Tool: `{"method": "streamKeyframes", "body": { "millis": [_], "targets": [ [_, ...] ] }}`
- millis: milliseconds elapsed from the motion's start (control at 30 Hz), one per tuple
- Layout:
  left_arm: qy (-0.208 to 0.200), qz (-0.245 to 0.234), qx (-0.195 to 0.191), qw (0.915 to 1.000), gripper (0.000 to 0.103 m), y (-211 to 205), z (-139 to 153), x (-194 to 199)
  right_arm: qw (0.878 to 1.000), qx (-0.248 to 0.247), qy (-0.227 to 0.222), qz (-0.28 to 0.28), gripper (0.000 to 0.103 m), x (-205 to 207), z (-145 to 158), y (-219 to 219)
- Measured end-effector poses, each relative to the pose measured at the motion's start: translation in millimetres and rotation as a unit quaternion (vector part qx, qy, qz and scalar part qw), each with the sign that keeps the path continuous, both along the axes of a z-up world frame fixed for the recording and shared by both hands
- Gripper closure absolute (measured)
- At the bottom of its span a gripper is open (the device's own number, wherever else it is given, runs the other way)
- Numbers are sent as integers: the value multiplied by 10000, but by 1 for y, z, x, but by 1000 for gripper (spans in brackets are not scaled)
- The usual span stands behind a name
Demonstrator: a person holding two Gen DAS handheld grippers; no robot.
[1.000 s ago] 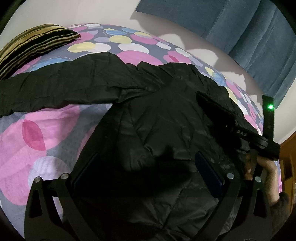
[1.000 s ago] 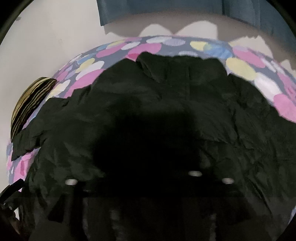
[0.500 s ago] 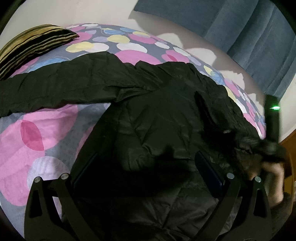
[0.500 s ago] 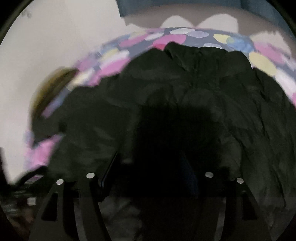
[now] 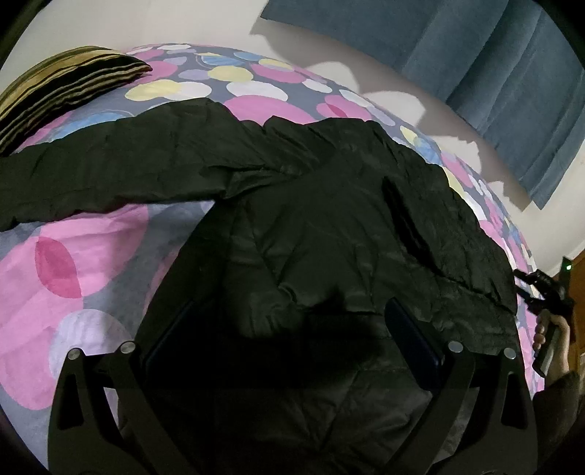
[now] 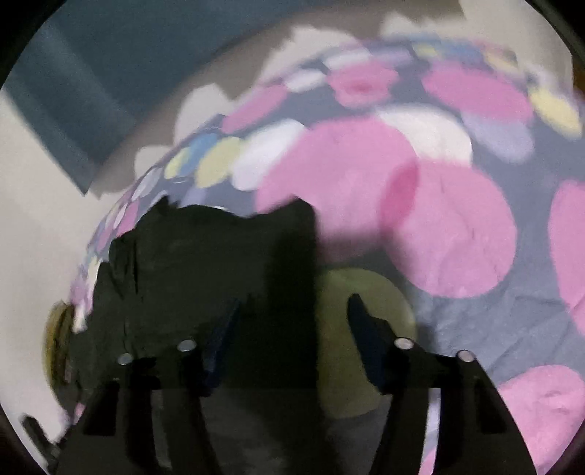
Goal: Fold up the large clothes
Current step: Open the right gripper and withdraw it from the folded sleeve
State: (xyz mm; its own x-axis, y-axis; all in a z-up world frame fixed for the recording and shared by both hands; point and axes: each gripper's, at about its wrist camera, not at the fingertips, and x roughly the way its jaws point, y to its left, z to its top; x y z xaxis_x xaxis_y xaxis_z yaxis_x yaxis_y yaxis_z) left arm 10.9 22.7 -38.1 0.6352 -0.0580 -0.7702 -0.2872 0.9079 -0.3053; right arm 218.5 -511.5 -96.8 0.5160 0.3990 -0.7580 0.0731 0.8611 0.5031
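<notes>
Your jacket (image 5: 329, 226) lies spread on the bed (image 5: 91, 263), black and quilted. One sleeve (image 5: 109, 164) runs out flat to the left of the body, toward the striped pillow (image 5: 65, 87) at the far left corner. A fold of the jacket lies across its right half.

Your left tool (image 5: 289, 343) sits low over the near part of the jacket. Its jaws stand wide apart with jacket fabric lying between them; the pads do not press on it.

Your right tool (image 6: 292, 321) appears at the far right edge of the left view, held in your hand (image 5: 552, 339), off the jacket's right edge. In the blurred right view its jaws stand apart and have just been closing; nothing sits between them. The jacket's edge lies under its left finger (image 6: 219, 336), bare bedspread under its right.

A blue curtain (image 5: 493, 73) hangs on the wall (image 5: 182, 22) behind the bed.
</notes>
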Motion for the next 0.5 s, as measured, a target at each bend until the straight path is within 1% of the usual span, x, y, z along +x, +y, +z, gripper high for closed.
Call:
{"method": "streamKeyframes", "body": {
  "millis": [33,67,100,133,233,333,433,500],
  "targets": [
    [12,-5,13,10000,2,-1,-1,0,9998,187,102,32,60,3,-8,-4],
    [27,-8,23,10000,2,-1,-2,1,9985,444,279,153,74,9,-21,-4],
    [36,-12,36,10000,2,-1,-2,1,9977,560,350,176,75,11,-29,-3],
    [42,-18,54,10000,2,-2,-3,1,9976,575,343,170,76,11,-31,-2],
    [65,-44,116,9999,2,-3,-5,1,9978,574,266,214,76,10,-28,0],
    [55,-61,117,9999,2,-3,-5,0,9978,529,251,299,73,5,-20,-2],
    [49,-56,91,9999,2,0,-4,-1,9981,494,145,349,62,-7,-11,-8],
    [48,-49,93,9999,2,1,-5,-2,9977,527,176,398,62,-15,-12,-10]
  ]
}}
